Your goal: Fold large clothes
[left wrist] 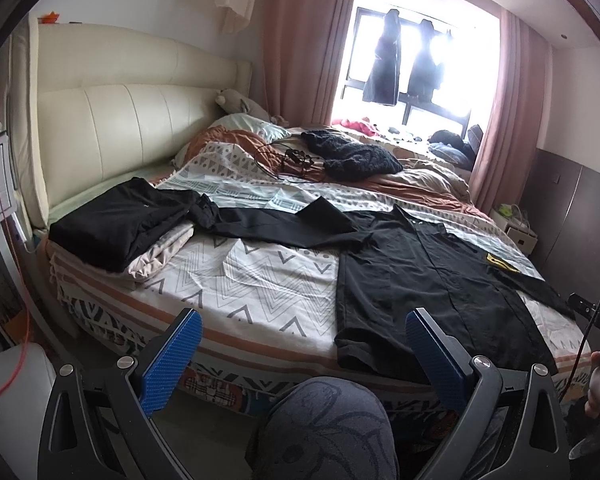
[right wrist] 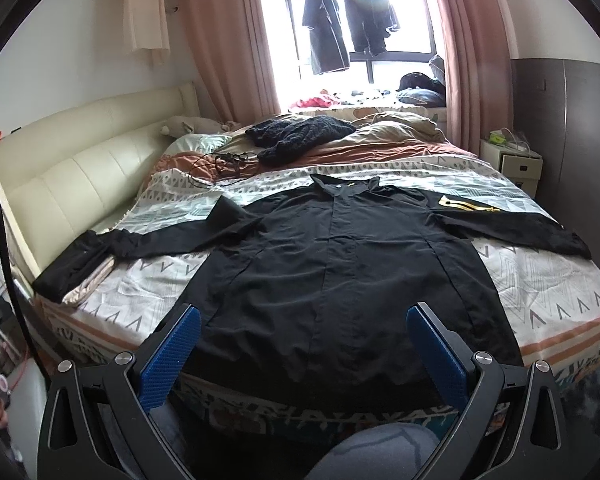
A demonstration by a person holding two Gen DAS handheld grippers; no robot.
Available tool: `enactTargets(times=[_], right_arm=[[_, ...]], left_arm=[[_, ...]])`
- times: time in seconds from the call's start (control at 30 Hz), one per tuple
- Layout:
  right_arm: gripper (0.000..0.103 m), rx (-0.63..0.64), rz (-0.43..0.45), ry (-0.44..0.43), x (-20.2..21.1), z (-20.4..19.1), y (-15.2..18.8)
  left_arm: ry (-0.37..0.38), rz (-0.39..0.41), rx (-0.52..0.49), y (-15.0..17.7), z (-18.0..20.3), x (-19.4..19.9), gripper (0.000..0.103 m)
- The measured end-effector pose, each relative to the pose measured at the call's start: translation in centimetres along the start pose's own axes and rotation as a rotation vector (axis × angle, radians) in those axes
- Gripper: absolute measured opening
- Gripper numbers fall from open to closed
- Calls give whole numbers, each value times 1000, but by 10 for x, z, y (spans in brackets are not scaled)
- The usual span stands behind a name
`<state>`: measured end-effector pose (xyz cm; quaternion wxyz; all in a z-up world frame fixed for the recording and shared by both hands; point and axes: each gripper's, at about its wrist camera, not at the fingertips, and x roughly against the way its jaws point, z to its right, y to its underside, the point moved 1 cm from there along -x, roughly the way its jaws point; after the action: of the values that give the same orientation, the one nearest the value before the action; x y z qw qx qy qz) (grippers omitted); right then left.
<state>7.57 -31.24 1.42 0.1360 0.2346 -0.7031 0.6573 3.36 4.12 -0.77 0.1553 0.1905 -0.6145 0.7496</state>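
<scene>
A large black long-sleeved shirt [right wrist: 340, 264] lies flat, front up, on the patterned bedspread [right wrist: 540, 280], both sleeves spread sideways and a gold emblem [right wrist: 466, 205] on its right sleeve. The left wrist view shows the same shirt [left wrist: 428, 280] from the left. My left gripper [left wrist: 302, 344] hangs open off the bed's near edge, left of the shirt's hem, holding nothing. Just short of the hem's middle, my right gripper [right wrist: 303, 342] is open and empty too. A stack of folded clothes [left wrist: 116, 224] with a black top piece sits at the bed's left end.
A dark knitted garment [right wrist: 300, 132] and a tangle of black cable [right wrist: 224, 164] lie farther back on the bed. A cream headboard [left wrist: 108, 128] is on the left, a bedside cabinet [right wrist: 512, 160] on the right. The person's knee [left wrist: 324, 432] is below the grippers.
</scene>
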Motion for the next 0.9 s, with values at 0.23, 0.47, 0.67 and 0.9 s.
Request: enactTargets(times=[0.23, 0.47, 0.67, 0.9], right_arm=[[102, 20, 4, -51, -51, -11, -33], [102, 45, -18, -77, -115, -24, -67], [100, 50, -39, -95, -166, -34, -89], [89, 43, -81, -119, -230, -40, -104]], left_arm=[[-28, -24, 9, -22, -3, -43, 102], [-59, -45, 51, -48, -19, -93, 99], [-97, -73, 96, -69, -40, -133, 87], [-143, -120, 147, -86, -73, -188, 78]])
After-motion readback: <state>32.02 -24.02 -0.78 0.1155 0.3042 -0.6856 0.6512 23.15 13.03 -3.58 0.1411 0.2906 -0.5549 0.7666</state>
